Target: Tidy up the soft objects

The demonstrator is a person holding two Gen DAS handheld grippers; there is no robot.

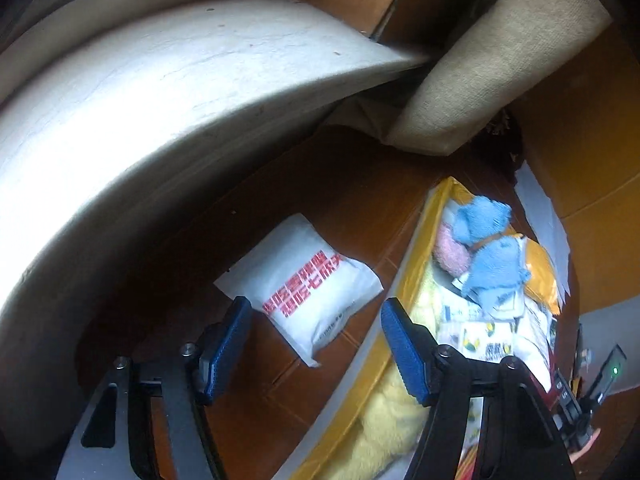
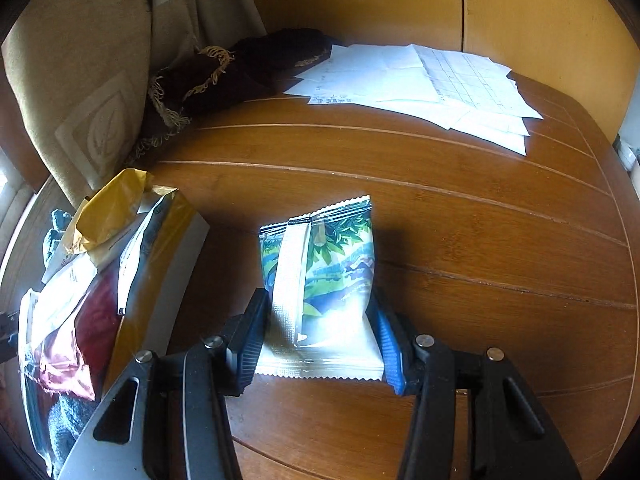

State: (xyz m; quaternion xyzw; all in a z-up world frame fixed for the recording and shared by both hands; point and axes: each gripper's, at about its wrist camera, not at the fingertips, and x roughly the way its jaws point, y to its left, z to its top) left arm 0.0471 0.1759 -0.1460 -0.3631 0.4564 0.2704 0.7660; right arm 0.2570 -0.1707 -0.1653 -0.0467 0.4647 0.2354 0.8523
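Looking along the left gripper (image 1: 316, 344), the left wrist view shows its blue-padded jaws standing apart with nothing between them, hanging above a brown wooden table (image 1: 352, 184). A white packet with red lettering (image 1: 308, 284) lies flat on the wood just beyond the pads, near the frame's centre. To its right a yellow-rimmed box (image 1: 408, 280) runs diagonally from the lower middle toward the upper right, filled with soft things: a blue plush toy (image 1: 490, 252) on top, something pink (image 1: 452, 252) beside it, and pale yellow fleece (image 1: 384, 424) toward the bottom. A pale cushion (image 1: 496, 60) fills the upper right. In the right wrist view, the right gripper (image 2: 320, 340) clamps a green-and-white snack pouch (image 2: 324, 276) by its two sides at lower centre, the pouch bulging between the pads over the table (image 2: 480, 220). The box (image 2: 168, 280) sits at the lower left, stuffed with a gold bag (image 2: 108, 208) and a red packet (image 2: 96, 316). White papers (image 2: 420, 80) lie at the upper right, and a dark fringed cloth (image 2: 224, 72) lies at upper centre-left.
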